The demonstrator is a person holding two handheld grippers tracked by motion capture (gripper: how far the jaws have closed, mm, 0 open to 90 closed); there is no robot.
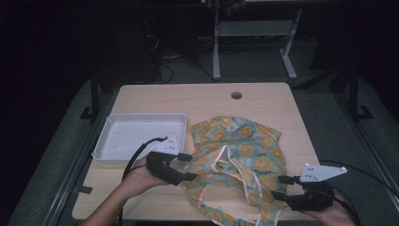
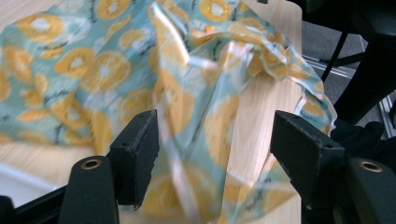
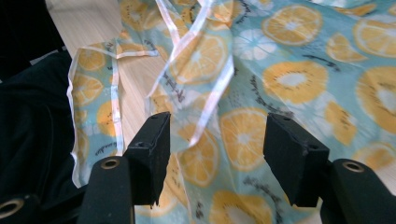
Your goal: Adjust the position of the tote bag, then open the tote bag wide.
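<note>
The cloth (image 1: 237,157) lies crumpled just right of the tray (image 1: 101,141). Thin, soft and limp, it is best pinched at its white hem. Both the left gripper (image 1: 188,165) and right gripper (image 1: 280,186) gape, empty.

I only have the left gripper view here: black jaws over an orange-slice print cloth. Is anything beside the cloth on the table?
Observer: Yes, a shallow white plastic tray sits left of the thin teal cloth with orange-slice print.
Operator: Where's the other gripper?
Observer: The right gripper is at the cloth's near right edge, jaws open.
Operator: Is the table bare wood?
Observer: The light wooden table has a round hole near its far edge.
</note>
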